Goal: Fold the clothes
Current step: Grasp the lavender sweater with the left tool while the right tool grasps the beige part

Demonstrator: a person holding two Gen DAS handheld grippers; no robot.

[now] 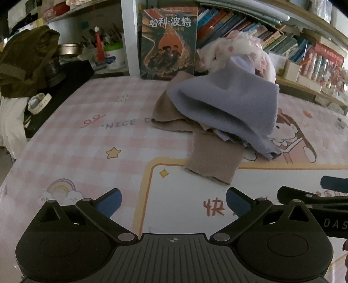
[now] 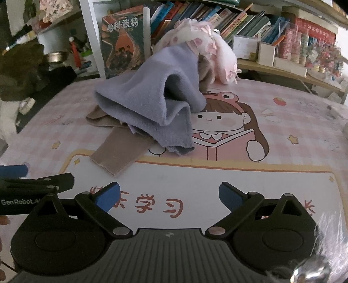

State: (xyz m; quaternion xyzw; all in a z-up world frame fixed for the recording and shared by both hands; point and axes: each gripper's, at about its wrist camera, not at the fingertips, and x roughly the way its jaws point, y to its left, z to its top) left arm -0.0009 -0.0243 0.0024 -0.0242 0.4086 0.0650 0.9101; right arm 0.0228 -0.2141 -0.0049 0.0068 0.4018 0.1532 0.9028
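Note:
A heap of clothes lies on the pink checked desk mat. On top is a lavender knit garment. Under it lies a beige garment whose ribbed sleeve points toward me. A pink-and-white frilly garment sits behind the heap. My left gripper hovers open, short of the sleeve cuff. My right gripper is open too, nothing between its fingers, over the mat's white panel. Each view shows the other gripper at its edge.
A large book stands upright behind the heap, against shelves of books. An olive bag and a metal bowl sit at the back left. Small boxes line the right shelf.

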